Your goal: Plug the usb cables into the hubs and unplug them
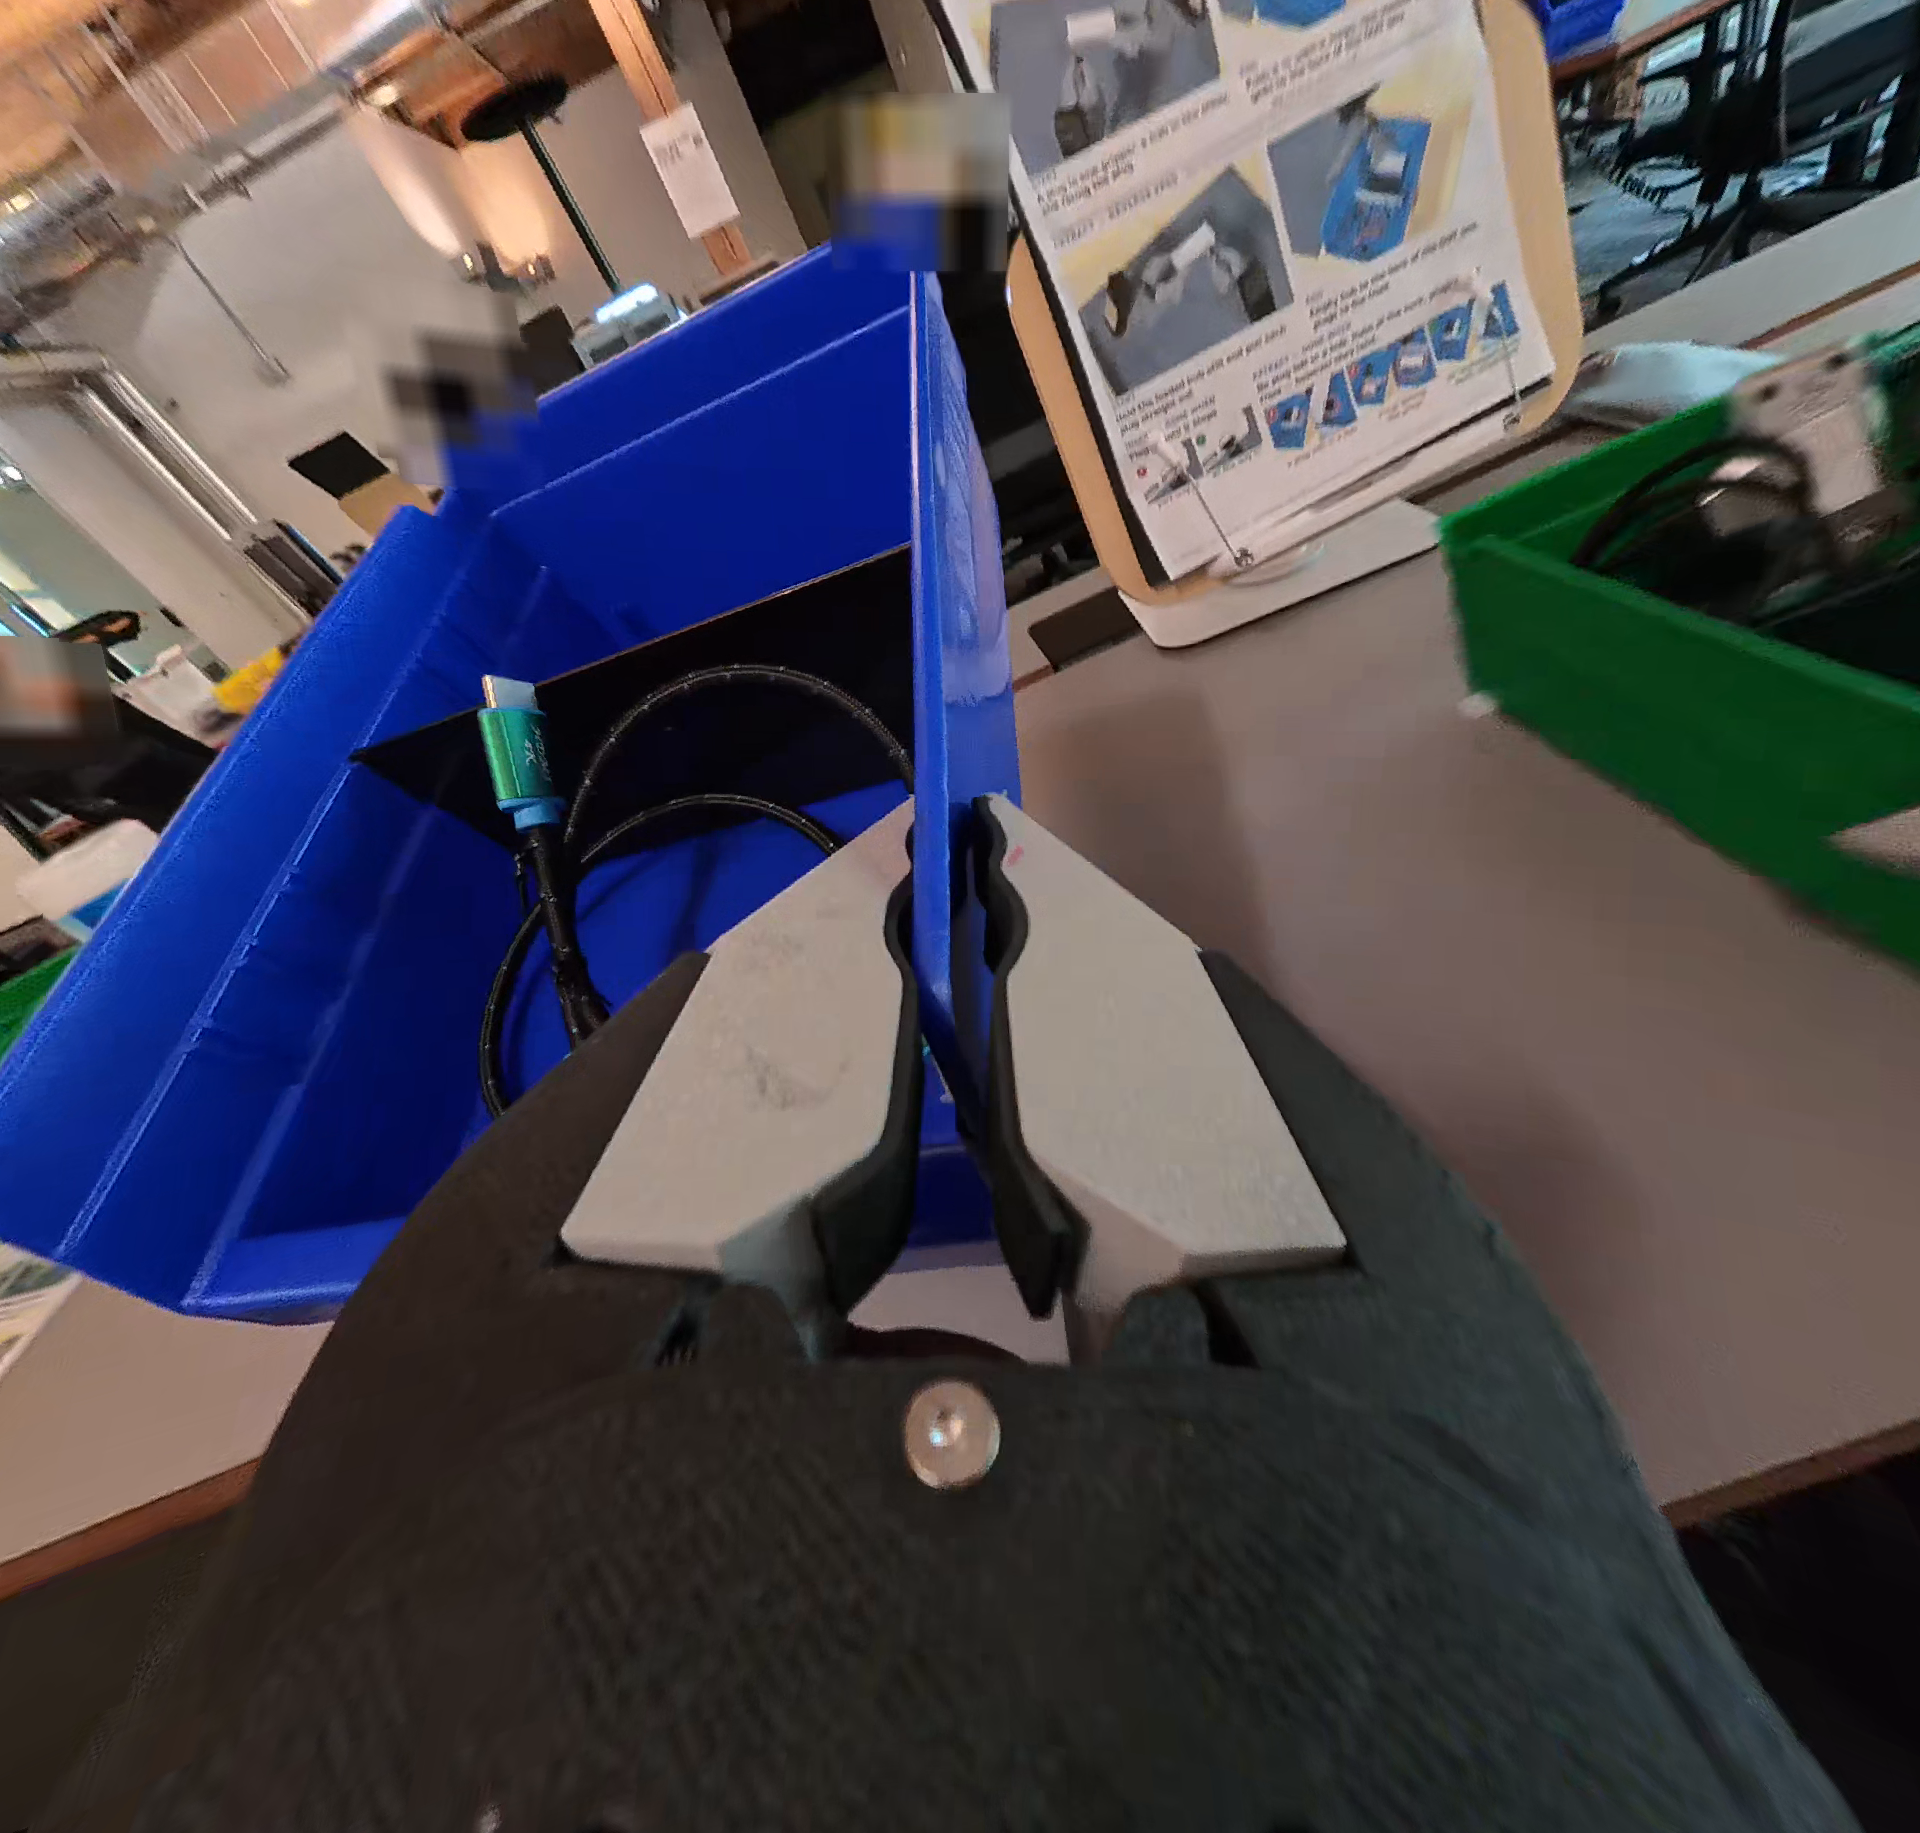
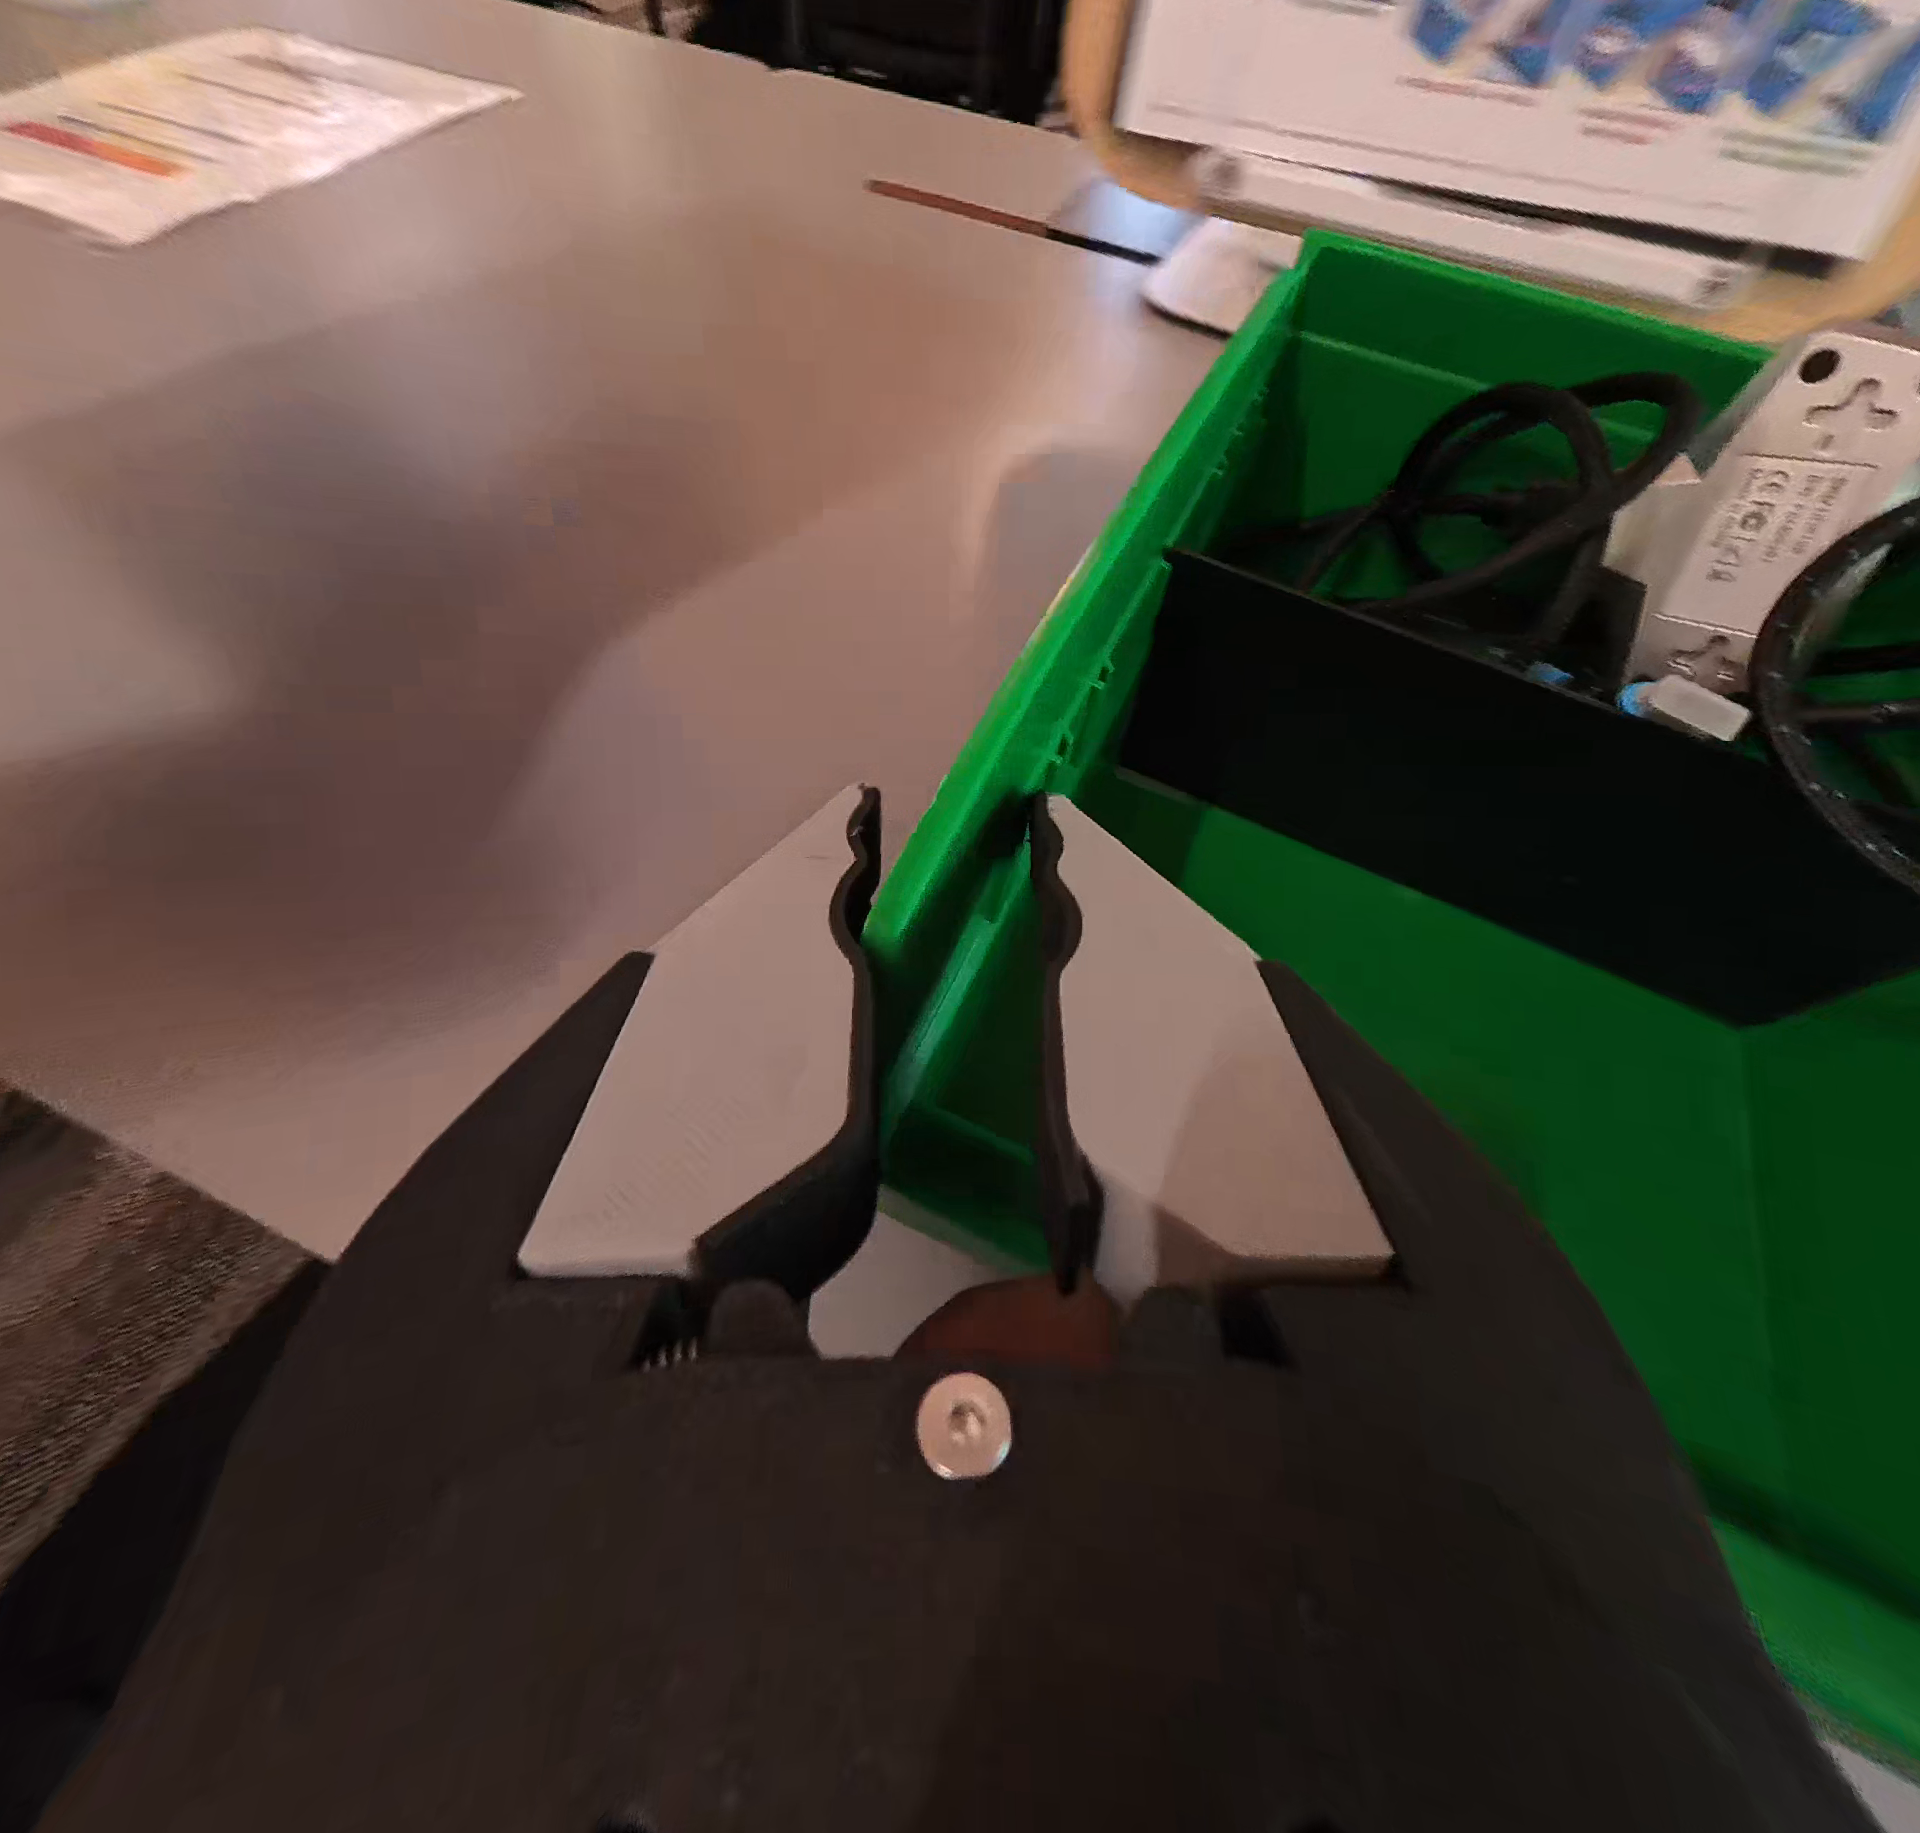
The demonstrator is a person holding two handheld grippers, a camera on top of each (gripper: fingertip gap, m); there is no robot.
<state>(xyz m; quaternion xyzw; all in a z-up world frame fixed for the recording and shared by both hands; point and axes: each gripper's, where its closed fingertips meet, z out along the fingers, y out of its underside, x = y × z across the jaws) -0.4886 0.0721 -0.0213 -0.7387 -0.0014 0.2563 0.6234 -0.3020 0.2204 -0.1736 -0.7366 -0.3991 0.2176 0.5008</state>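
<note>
My left gripper (image 1: 951,817) is shut on the right wall of a blue bin (image 1: 312,900), one finger inside and one outside. In the bin lie a coiled black cable (image 1: 540,910) with a green metallic plug (image 1: 516,755) and a black divider (image 1: 790,661). My right gripper (image 2: 951,807) is closed on the left wall of a green bin (image 2: 1558,1212), fingers on either side of its rim. That bin holds a black divider (image 2: 1455,796), a black cable (image 2: 1455,495) and a white device (image 2: 1787,495). The green bin also shows blurred in the left wrist view (image 1: 1662,723).
Both bins rest on a grey table (image 2: 520,433). An illustrated instruction sheet on a stand (image 1: 1299,225) is at the back between the bins. A printed paper sheet (image 2: 208,121) lies on the far left of the table. The table's near edge runs just below the grippers. There is about 30 cm between the tips of the two grippers.
</note>
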